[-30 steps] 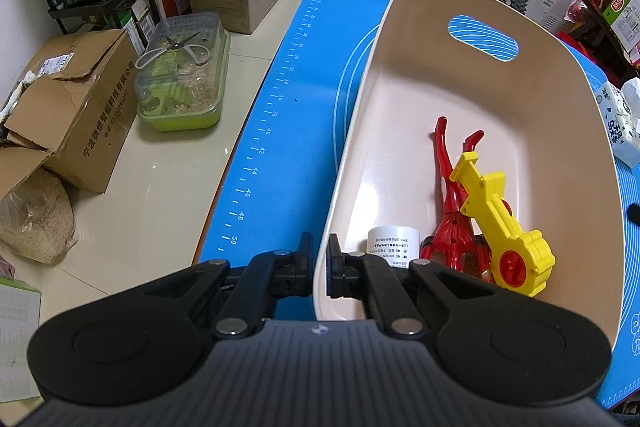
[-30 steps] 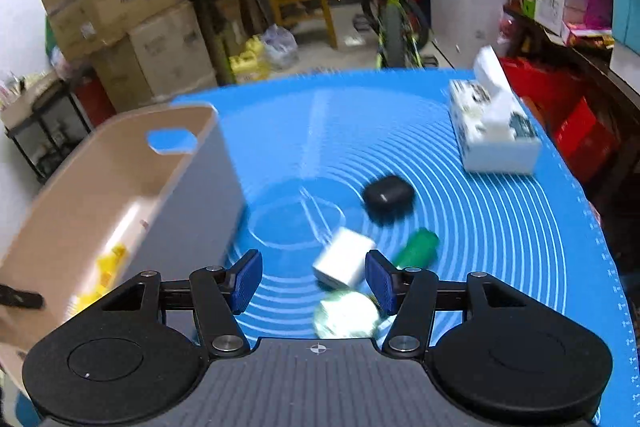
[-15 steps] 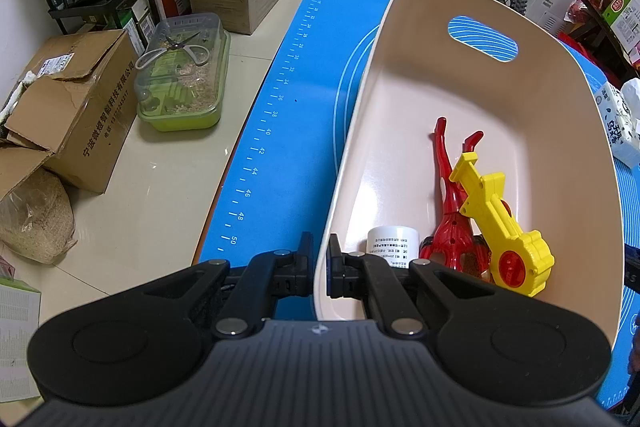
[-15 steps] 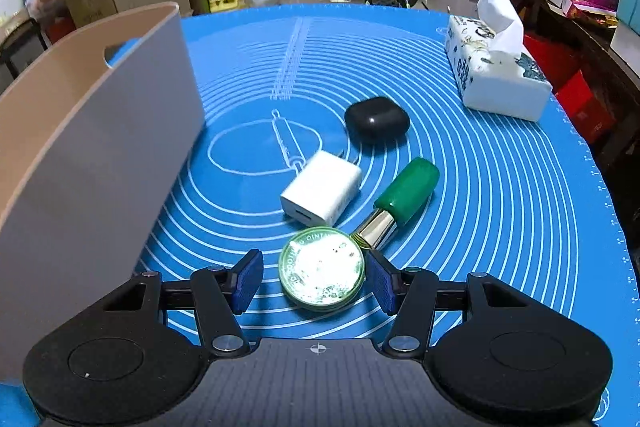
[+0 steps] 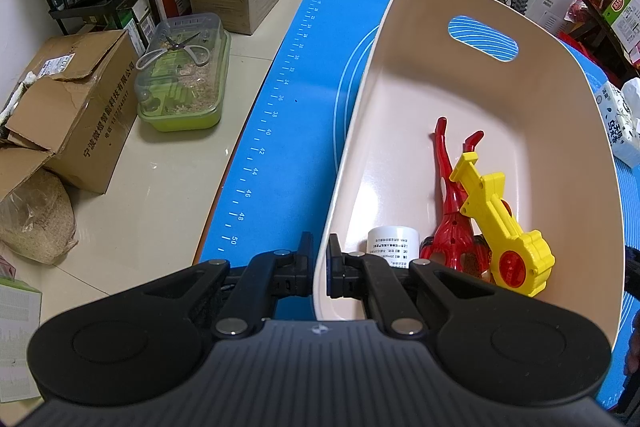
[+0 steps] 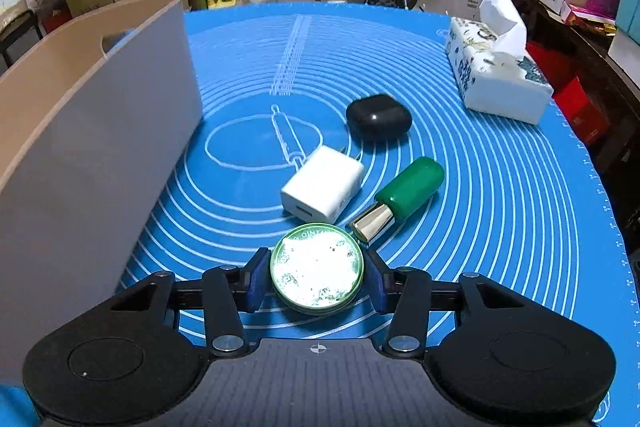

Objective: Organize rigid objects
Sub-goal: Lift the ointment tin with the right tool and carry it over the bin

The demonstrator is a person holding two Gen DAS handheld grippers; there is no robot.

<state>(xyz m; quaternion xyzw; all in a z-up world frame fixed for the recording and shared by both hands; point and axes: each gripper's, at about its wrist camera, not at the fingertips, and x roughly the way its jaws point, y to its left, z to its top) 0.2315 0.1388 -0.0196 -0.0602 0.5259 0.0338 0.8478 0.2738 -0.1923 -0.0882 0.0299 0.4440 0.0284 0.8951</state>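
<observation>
My left gripper (image 5: 319,263) is shut on the near rim of the beige bin (image 5: 344,163), one finger inside and one outside. In the bin lie a red toy (image 5: 450,195), a yellow toy (image 5: 504,227) and a small white bottle (image 5: 392,245). In the right wrist view a round green tin (image 6: 317,273) sits on the blue mat (image 6: 500,207) between the fingers of my right gripper (image 6: 318,281). Its jaws are closing and the blue pads touch the tin's sides. The bin's grey outer wall (image 6: 100,131) stands to the left.
Beyond the tin lie a white charger (image 6: 322,189), a green tube with a gold end (image 6: 404,197) and a black earbud case (image 6: 378,117). A tissue box (image 6: 496,79) stands at the far right. Cardboard boxes and a bicycle stand on the floor around the table.
My right gripper came down over the green tin and its jaws narrowed onto the tin's sides. My left gripper kept still on the bin's rim.
</observation>
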